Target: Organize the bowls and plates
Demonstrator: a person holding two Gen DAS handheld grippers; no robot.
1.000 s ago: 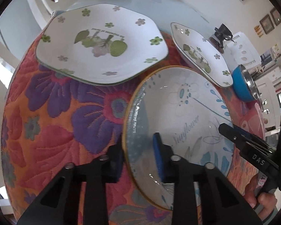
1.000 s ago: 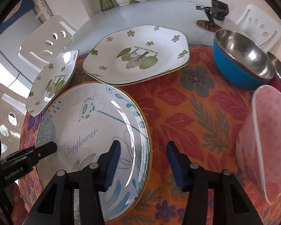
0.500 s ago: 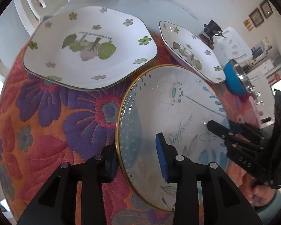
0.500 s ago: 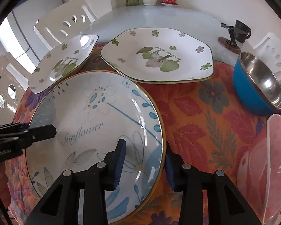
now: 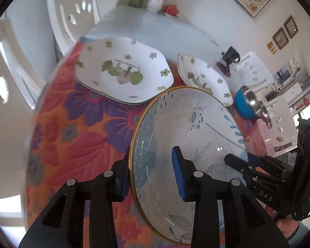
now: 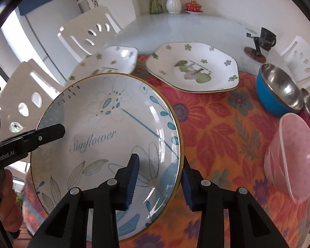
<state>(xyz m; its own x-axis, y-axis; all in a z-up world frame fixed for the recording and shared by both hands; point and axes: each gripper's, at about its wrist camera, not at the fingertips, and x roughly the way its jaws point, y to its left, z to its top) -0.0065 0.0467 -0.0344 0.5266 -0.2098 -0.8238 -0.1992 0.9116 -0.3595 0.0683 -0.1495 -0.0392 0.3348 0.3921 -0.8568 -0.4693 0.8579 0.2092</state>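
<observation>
The round "Sunflower" plate [image 5: 196, 128] with a gold rim and blue flowers is lifted and tilted above the floral mat. My left gripper [image 5: 152, 171] is shut on its left rim, one finger inside, one outside. My right gripper [image 6: 159, 179] is shut on its right rim the same way; the plate also shows in the right wrist view [image 6: 105, 128]. A large white clover plate [image 5: 124, 72] and a smaller matching dish [image 5: 204, 78] lie on the mat beyond; in the right wrist view they show as the large plate [image 6: 194, 70] and the dish [image 6: 113, 60].
A blue steel-lined bowl [image 6: 279, 91] and a pink bowl [image 6: 295, 157] stand at the right of the floral mat [image 6: 217, 128]. A black stand [image 6: 260, 41], a white vase [image 6: 172, 2] and white chairs [image 6: 88, 35] surround the pale table.
Both grippers have raised the Sunflower plate off the mat and tilted it; the clover plates now look farther away and lower in both views.
</observation>
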